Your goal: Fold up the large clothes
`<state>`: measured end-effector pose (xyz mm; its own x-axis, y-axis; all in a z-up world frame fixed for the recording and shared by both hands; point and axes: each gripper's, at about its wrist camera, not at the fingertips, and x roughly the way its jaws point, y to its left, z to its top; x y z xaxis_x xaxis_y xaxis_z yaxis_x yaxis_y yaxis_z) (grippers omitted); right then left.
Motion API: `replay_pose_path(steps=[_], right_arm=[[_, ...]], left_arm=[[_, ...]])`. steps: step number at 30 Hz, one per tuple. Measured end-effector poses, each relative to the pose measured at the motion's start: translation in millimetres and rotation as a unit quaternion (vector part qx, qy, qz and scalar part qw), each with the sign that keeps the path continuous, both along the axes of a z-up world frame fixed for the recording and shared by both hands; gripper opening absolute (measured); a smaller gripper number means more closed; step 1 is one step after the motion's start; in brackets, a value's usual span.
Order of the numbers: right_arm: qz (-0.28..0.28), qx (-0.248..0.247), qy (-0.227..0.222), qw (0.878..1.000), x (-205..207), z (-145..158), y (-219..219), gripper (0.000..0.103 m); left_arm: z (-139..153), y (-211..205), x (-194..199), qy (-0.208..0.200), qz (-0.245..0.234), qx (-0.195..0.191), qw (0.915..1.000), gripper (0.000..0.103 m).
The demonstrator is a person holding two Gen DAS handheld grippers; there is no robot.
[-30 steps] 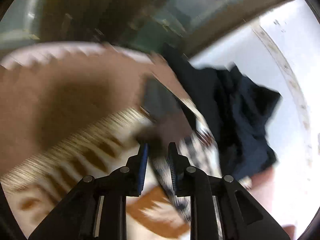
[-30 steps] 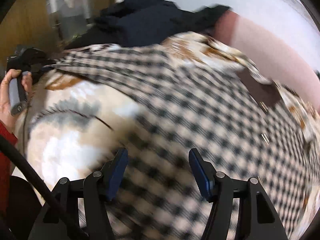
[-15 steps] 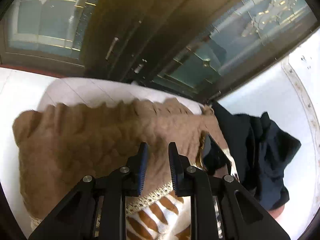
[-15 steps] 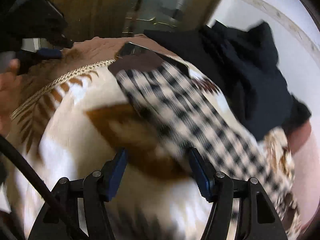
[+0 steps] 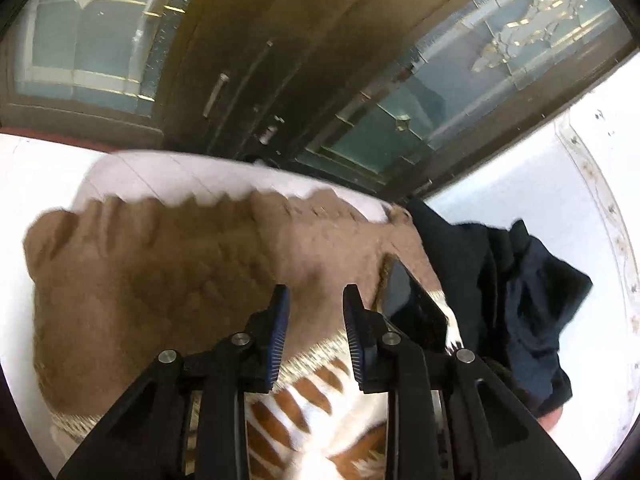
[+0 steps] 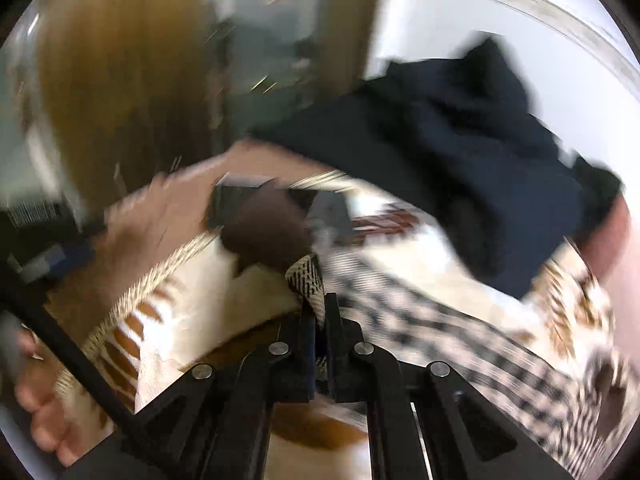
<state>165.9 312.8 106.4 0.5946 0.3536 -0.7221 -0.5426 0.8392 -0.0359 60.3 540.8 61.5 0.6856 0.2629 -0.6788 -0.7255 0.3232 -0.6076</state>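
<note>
On the bed, a brown-and-white blanket (image 5: 304,404) covers the near part, with a tan quilted cover (image 5: 152,272) bunched over the far left.

Left wrist view: left gripper (image 5: 316,328) hangs above the tan cover, jaws opening, a clear gap between the blue pads (image 5: 280,332), no cloth between them. Just right of the gripper a dark phone (image 5: 412,308) lies tilted on the blanket edge. Farther right, a heap of dark navy clothes (image 5: 520,300) rests against the white wall (image 5: 540,168). Beyond the bed stands a dark wooden door (image 5: 256,60) with glass panels on either side.

Right wrist view, heavily blurred: right gripper (image 6: 320,316) is clamped on a rolled edge of the checked shirt (image 6: 460,332); a fold of black-and-cream cloth sticks up between the closed jaws. From there the shirt runs away to the near right across the blanket (image 6: 192,304). A dark brown patch of the shirt (image 6: 268,228) sits just beyond the gripped edge, overlapping the phone (image 6: 236,200). Navy clothes (image 6: 460,140) are piled at the far right, touching the shirt's upper edge as far as the blur allows. At the near left edge a hand (image 6: 36,412) shows, with a black cable (image 6: 72,356) crossing in front of it.
</note>
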Motion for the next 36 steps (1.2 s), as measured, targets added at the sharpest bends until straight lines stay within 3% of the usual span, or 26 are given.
replay_pose_path(steps=[6,9,12,16,18,19,21,24,26,28,34,36], right_arm=[[-0.156,0.087,0.003,0.984,11,44,-181,0.004],[-0.243,0.088,0.012,0.966,14,39,-277,0.004],[-0.329,0.082,0.034,0.94,12,15,-365,0.004],[-0.41,0.04,0.049,0.91,-1,-21,-452,0.004],[-0.444,0.037,0.073,0.892,-6,-45,-490,0.004],[-0.457,0.039,0.085,0.884,-11,-54,-509,0.004],[-0.472,0.068,0.119,0.871,-23,-73,-542,0.007],[-0.494,0.113,0.131,0.852,-45,-79,-579,0.022],[-0.5,0.114,0.121,0.85,-60,-73,-594,0.024],[-0.502,0.113,0.108,0.851,-71,-64,-605,0.024],[-0.463,0.119,0.077,0.875,-66,-37,-596,0.024],[-0.439,0.121,0.082,0.887,-52,-42,-585,0.024]], left_arm=[[9,-45,24,-0.013,-0.083,0.004,0.9965,0.026],[20,-87,38,-0.014,-0.142,0.034,0.9892,0.03],[31,-133,51,-0.016,-0.213,0.062,0.975,0.035],[43,-201,64,-0.017,-0.307,0.104,0.9459,0.037],[47,-239,68,-0.018,-0.354,0.129,0.9261,0.037],[48,-263,70,-0.019,-0.383,0.144,0.9123,0.04],[49,-295,71,-0.02,-0.418,0.16,0.894,0.043],[43,-349,72,-0.012,-0.475,0.187,0.8601,0.044],[39,-378,75,-0.003,-0.505,0.197,0.8404,0.044],[31,-402,80,0.009,-0.524,0.2,0.8277,0.044],[-12,-446,103,0.084,-0.551,0.208,0.8037,0.044],[-26,-446,109,0.109,-0.554,0.196,0.8017,0.044]])
